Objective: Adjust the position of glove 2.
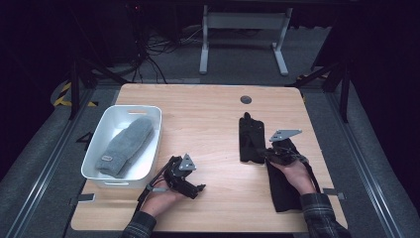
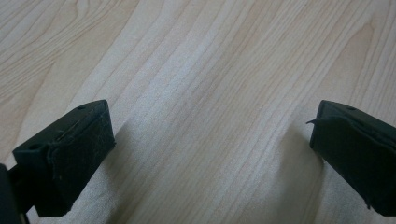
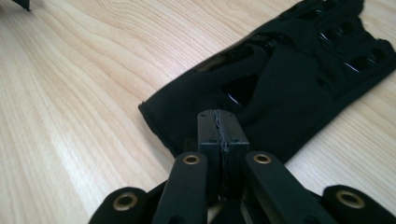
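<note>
- My left tongs rest low on the bench near its front edge, jaws wide apart with bare wood between them, holding nothing.
- My right tongs sit at the right side of the bench, jaws pressed fully together. Their tips lie over the cuff end of a black glove; I cannot tell whether any fabric is pinched between them.
- In the high view a second black glove lies under my right hand, reaching back toward the front edge; the first lies just beyond the tongs, pointing away.
- Step in hand, as I judge it: picking up a black glove to carry to the white bin, which already holds a grey mitten.
- Next move likely calls for a sure hold on the cuff, then a lift and a leftward carry.
- Open wood lies between gloves and bin; my left tongs stand nearest the path. The bin's right rim must be cleared.
</note>
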